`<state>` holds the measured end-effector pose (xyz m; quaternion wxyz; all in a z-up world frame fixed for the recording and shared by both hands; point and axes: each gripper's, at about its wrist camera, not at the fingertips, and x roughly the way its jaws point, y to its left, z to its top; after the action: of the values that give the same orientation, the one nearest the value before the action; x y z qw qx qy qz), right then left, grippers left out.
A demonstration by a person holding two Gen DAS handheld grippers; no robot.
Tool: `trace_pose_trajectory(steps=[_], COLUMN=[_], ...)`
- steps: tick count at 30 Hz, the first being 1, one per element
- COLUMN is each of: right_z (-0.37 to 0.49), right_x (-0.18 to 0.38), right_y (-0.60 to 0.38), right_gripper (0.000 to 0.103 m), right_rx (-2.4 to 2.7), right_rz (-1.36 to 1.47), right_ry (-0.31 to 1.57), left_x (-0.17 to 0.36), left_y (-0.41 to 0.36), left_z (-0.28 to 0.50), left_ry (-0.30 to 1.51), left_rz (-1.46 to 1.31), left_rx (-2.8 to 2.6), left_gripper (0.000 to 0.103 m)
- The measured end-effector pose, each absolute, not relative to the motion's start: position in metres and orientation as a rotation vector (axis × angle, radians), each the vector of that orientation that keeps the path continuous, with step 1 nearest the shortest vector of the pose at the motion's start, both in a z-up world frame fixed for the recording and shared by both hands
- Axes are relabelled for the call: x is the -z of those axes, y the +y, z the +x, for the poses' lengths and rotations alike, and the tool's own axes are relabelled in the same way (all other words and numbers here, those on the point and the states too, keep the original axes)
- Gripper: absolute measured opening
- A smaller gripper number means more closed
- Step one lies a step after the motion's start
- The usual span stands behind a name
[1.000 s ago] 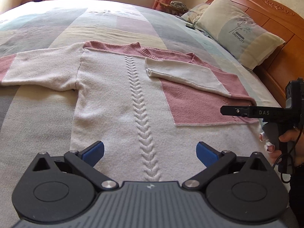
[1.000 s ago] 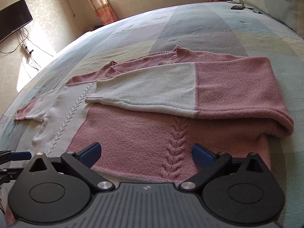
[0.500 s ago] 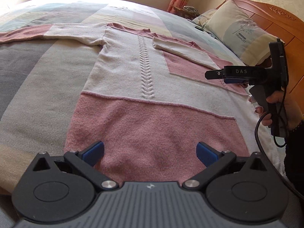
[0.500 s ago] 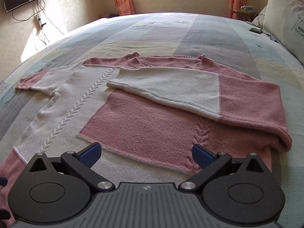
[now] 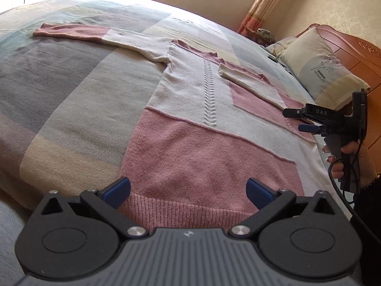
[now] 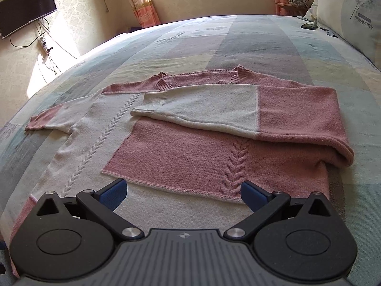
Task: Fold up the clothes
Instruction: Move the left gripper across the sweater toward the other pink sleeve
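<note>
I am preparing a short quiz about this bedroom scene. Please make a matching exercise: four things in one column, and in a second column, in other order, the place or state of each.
Things:
1. folded sleeve
2. other sleeve
3. pillow
4. left gripper

Place or state:
A. open, above the ribbed hem
B. laid across the sweater's body
C. leaning against the wooden headboard
D. stretched out flat on the bedspread

Pairs: 1-B, 2-D, 3-C, 4-A

Bed [image 5: 71, 109] surface left of the sweater [image 5: 190, 143] lies open; pillow [image 6: 352, 19] and headboard [image 5: 357, 54] block the head edge.
</note>
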<state>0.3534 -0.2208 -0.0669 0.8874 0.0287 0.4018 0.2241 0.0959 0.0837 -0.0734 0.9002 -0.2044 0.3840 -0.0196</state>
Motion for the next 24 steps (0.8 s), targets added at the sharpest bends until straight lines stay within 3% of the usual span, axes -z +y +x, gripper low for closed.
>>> trace_pose_trajectory(steps=[7,15,24], right_z=[0.349,0.337,0.295], right_x=[0.06,0.054,0.073], right_y=[-0.228,-0.233,-0.185], right_gripper=[0.103,0.103,0.103], right_rx=[-0.48,-0.527,-0.633], right_rz=[0.1,0.092,-0.163], right_ry=[0.813,0.771,0.805], left_x=[0.093,0.076,0.077], left_y=[0.065,0.081,0.068], left_z=[0.107,0.106,0.117], left_ry=[0.86,0.785,0.783], left_rz=[-0.367,-0.424,-0.397], left_rx=[0.029,0.009,0.034], left_gripper=[0.102,0.102,0.102])
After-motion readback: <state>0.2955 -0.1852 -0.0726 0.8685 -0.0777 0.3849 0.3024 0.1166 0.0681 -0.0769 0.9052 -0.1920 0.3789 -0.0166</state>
